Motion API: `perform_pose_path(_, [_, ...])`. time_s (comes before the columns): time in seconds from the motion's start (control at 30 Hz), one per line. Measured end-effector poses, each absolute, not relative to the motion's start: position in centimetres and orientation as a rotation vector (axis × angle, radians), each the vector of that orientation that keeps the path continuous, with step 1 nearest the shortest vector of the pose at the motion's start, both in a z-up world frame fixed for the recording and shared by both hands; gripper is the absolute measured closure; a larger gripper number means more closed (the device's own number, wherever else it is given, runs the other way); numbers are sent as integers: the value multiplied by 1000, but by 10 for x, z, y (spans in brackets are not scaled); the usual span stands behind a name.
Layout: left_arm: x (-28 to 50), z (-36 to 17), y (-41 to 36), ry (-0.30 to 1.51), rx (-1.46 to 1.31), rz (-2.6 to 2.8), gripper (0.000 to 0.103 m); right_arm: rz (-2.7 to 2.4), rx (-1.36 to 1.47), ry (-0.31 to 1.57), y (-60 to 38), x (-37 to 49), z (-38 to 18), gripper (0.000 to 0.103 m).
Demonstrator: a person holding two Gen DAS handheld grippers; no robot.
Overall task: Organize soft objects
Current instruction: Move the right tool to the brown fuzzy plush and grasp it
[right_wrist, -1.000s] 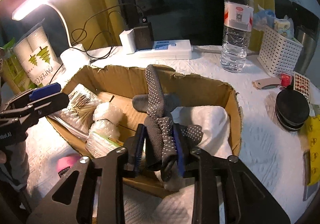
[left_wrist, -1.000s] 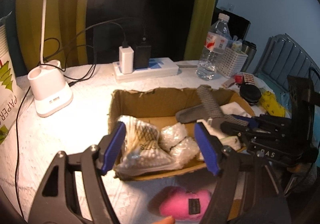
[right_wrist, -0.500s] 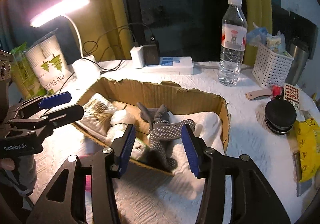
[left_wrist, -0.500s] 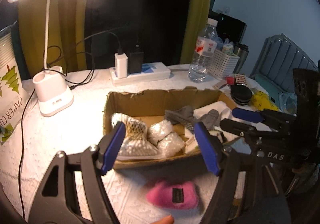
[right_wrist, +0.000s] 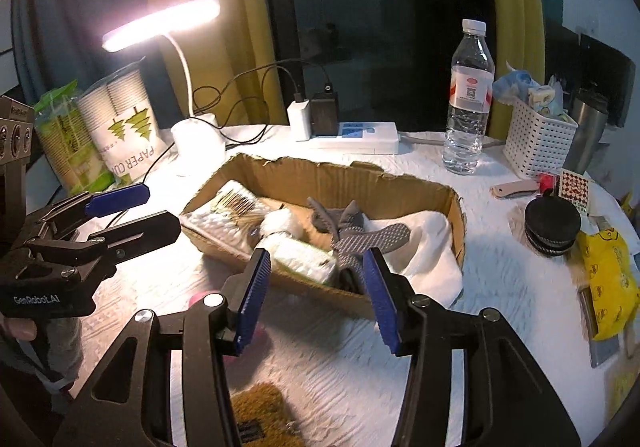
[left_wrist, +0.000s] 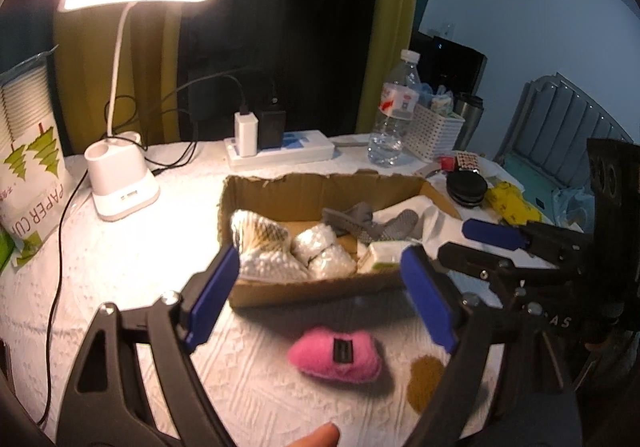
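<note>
A cardboard box (left_wrist: 316, 287) (right_wrist: 456, 215) stands mid-table. In it lie a grey dotted glove (left_wrist: 372, 225) (right_wrist: 368, 237), a white cloth (right_wrist: 424, 243), bags of cotton swabs (left_wrist: 260, 247) and cotton balls (left_wrist: 320, 251). A pink plush toy (left_wrist: 340, 355) lies on the white tablecloth in front of the box. My left gripper (left_wrist: 320, 303) is open and empty, above the toy and short of the box. My right gripper (right_wrist: 316, 295) is open and empty, just in front of the box's near edge. A brown soft item (right_wrist: 260, 415) lies under the right gripper.
A lit desk lamp (left_wrist: 120, 191) stands at the back left beside a paper-cup pack (left_wrist: 28, 167). A power strip (left_wrist: 280, 151), a water bottle (right_wrist: 466, 99), a white basket (right_wrist: 536, 143), a black round case (right_wrist: 552, 223) and a yellow bag (right_wrist: 608, 287) are behind and right.
My right gripper let go of the grey glove into the box, opened and drew back. My left gripper also pulled back from the box, bringing the pink toy into fuller view.
</note>
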State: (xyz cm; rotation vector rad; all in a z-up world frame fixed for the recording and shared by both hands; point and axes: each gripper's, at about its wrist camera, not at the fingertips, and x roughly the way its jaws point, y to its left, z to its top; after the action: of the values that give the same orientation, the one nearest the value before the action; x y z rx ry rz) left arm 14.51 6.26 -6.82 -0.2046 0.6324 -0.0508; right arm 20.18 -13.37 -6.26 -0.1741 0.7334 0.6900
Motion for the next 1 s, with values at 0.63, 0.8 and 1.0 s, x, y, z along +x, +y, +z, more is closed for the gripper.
perform_pose_path(0.63, [100, -90, 59, 658, -225, -57, 19, 693, -187, 774, -138, 151, -86, 43])
perform_pose_path(0.8, [93, -98, 56, 675, -226, -59, 19, 707, -196, 798, -140, 140, -99, 43])
perform_pose_path(1.0, [88, -108, 54, 700, -232, -58, 19, 712, -212, 832, -140, 133, -113, 43])
